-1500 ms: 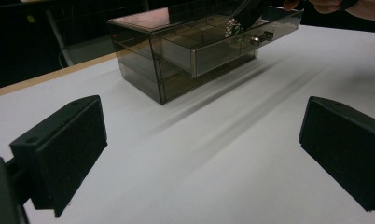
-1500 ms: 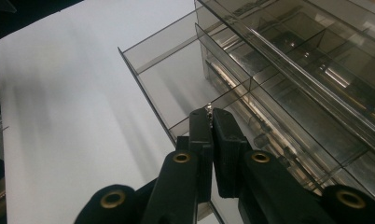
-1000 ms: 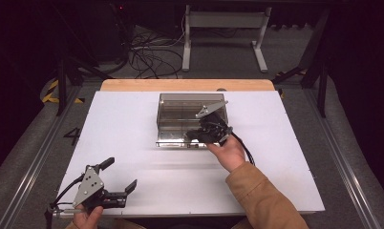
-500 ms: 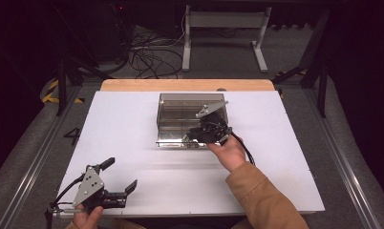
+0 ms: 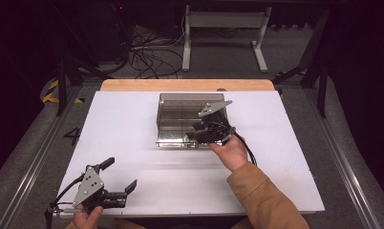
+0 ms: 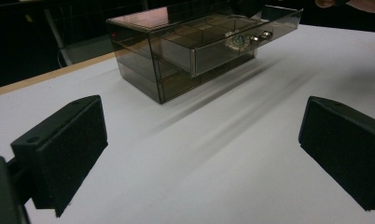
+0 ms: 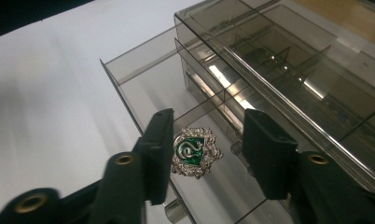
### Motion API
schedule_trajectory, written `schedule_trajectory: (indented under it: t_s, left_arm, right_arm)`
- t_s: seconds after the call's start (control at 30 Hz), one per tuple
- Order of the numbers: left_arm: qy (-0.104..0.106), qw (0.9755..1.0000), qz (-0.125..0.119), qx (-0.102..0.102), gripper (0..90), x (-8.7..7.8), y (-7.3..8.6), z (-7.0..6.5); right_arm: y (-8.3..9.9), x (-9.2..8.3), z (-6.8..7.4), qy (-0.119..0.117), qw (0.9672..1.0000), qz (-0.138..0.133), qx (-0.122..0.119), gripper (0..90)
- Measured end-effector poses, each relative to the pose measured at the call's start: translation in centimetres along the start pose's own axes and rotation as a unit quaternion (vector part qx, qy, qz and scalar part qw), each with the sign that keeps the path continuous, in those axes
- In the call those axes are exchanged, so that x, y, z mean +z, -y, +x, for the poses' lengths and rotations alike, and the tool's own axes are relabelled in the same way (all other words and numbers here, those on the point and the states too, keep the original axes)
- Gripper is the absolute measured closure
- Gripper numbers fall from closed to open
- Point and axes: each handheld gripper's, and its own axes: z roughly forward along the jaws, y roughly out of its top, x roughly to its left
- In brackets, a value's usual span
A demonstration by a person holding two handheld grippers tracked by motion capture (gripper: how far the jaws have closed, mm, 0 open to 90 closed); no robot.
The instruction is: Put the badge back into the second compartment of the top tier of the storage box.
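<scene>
White bench [image 5: 133, 124], dark room, cables on floor behind. Your right claw [image 7: 202, 154] over open top drawer [image 7: 143, 88] of smoked organiser [image 5: 180, 114], jaws just been opening, spread, badge [image 7: 195, 151] lying loose between them on drawer floor: drop looks done. Left: withdraw, push drawer shut. Your left claw [image 5: 116, 179] spread wide, idle near bench edge

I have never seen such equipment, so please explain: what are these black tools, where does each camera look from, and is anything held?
A person holds a hand tool with two black jaws in each hand. The high view looks down on the white table. The other two cameras ride on the tools. The left gripper waits open near the table's edge. The right gripper has just been opening over the pulled-out drawer of the smoky transparent plastic drawer box. A silver and green crest badge lies in the drawer between the jaws, not gripped.
</scene>
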Motion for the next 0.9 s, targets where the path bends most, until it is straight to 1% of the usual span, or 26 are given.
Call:
schedule_trajectory:
  t_s: [0.07,0.1,0.17,0.2,0.3,0.37,0.47,0.57,0.73,0.8,0.9]
  left_arm:
    - [-0.001,1.0000,0.000,-0.001,1.8,0.0,0.0,0.0]
    - [-0.001,1.0000,0.000,0.000,1.8,0.0,0.0,0.0]
    - [-0.002,1.0000,0.001,0.000,1.8,0.0,0.0,0.0]
    - [-0.002,1.0000,0.000,0.000,1.9,0.0,0.0,0.0]
    - [-0.002,1.0000,0.000,-0.001,1.8,0.0,0.0,0.0]
    - [-0.002,1.0000,0.000,0.000,1.9,0.0,0.0,0.0]
    - [-0.003,1.0000,0.002,0.001,1.9,0.0,0.0,0.0]
    - [-0.003,1.0000,0.001,0.001,1.8,0.0,0.0,0.0]
    - [-0.003,1.0000,0.000,0.001,1.8,0.0,0.0,0.0]
    - [-0.005,1.0000,0.000,0.000,1.9,-0.1,0.0,0.0]
    - [-0.005,1.0000,0.002,0.001,1.8,-0.1,0.0,0.0]
  right_arm:
    - [-0.1,-0.3,0.2,0.000,1.0000,-0.005,-0.005,41.7]
    - [-0.1,-0.4,0.4,0.006,0.9999,-0.008,-0.007,38.9]
    - [-0.2,-0.8,0.6,0.016,0.9995,-0.013,-0.024,33.5]
    - [-0.2,-1.0,0.7,0.017,0.9993,-0.017,-0.027,30.3]
    - [-0.2,-1.6,0.9,0.012,0.9990,-0.031,-0.029,19.4]
    - [-0.3,-1.9,1.0,0.011,0.9987,-0.040,-0.030,14.4]
    - [-0.3,-2.3,1.3,0.011,0.9981,-0.050,-0.034,10.7]
    - [-0.3,-2.6,1.4,0.009,0.9979,-0.055,-0.034,9.3]
    - [-0.2,-3.0,1.6,0.011,0.9977,-0.057,-0.036,6.9]
    - [-0.2,-3.3,1.7,0.014,0.9973,-0.061,-0.036,5.7]
    - [-0.1,-3.8,1.8,0.011,0.9968,-0.070,-0.038,4.6]
